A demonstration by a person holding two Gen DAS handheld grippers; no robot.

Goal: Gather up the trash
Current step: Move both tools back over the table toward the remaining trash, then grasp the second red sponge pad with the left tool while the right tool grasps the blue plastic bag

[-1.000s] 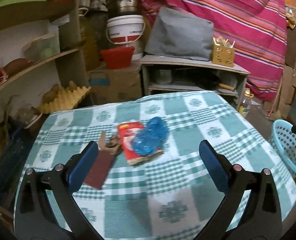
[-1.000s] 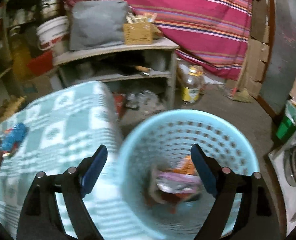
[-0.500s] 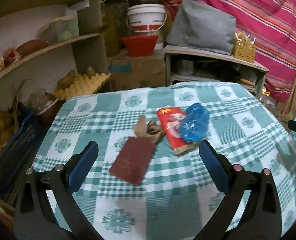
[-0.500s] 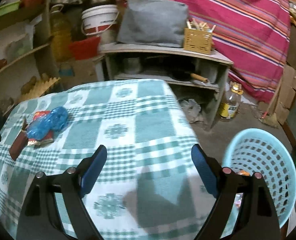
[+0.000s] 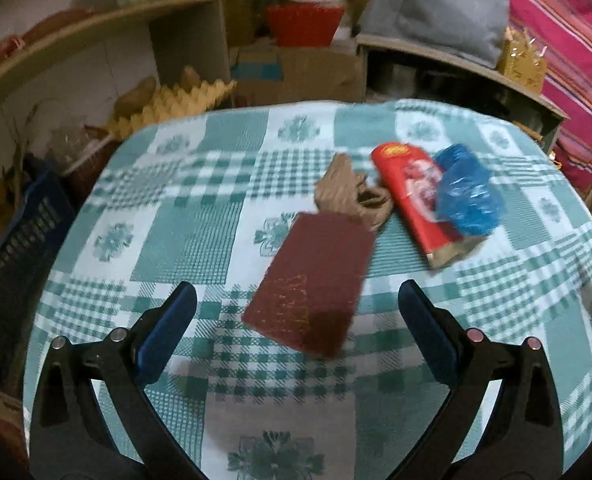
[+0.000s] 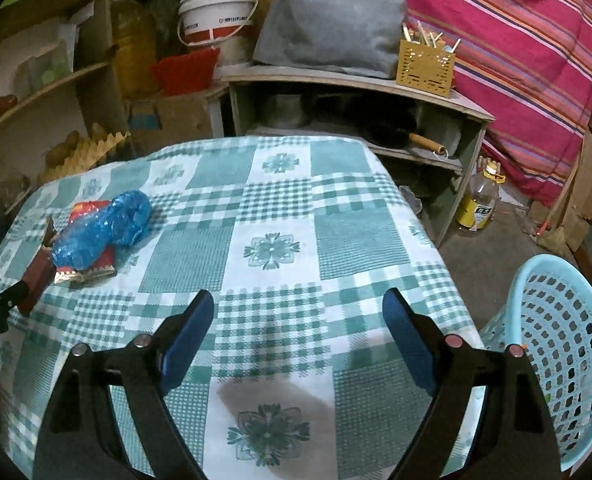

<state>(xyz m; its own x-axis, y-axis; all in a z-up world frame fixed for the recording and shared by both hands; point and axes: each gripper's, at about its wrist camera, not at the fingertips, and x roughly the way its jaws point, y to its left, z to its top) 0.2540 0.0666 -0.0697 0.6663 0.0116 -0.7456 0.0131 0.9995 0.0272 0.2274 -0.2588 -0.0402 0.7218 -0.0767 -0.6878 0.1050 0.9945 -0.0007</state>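
A flat maroon packet [image 5: 316, 284] lies on the green checked tablecloth [image 5: 200, 232], just ahead of my open left gripper [image 5: 296, 300]. Behind it sit a crumpled brown wrapper [image 5: 346, 194], a red snack wrapper [image 5: 410, 196] and a blue plastic bag [image 5: 468, 196] resting on the red one. In the right wrist view the same blue plastic bag [image 6: 104, 232] and red snack wrapper [image 6: 86, 208] lie at the far left, well away from my open right gripper [image 6: 298, 312], which is empty over the cloth. The light blue basket [image 6: 556, 344] stands on the floor, right of the table.
Wooden shelves [image 5: 96, 36] and an egg tray [image 5: 176, 104] stand left of the table. Behind it are a low shelf unit [image 6: 356, 120], a white bucket [image 6: 216, 12] and a red tub [image 6: 184, 68]. A bottle [image 6: 478, 200] stands on the floor. A dark stain [image 6: 272, 400] marks the cloth.
My left gripper came forward and down toward the maroon packet, which now looms larger. My right gripper swung left from above the blue basket to over the table; both stayed open.
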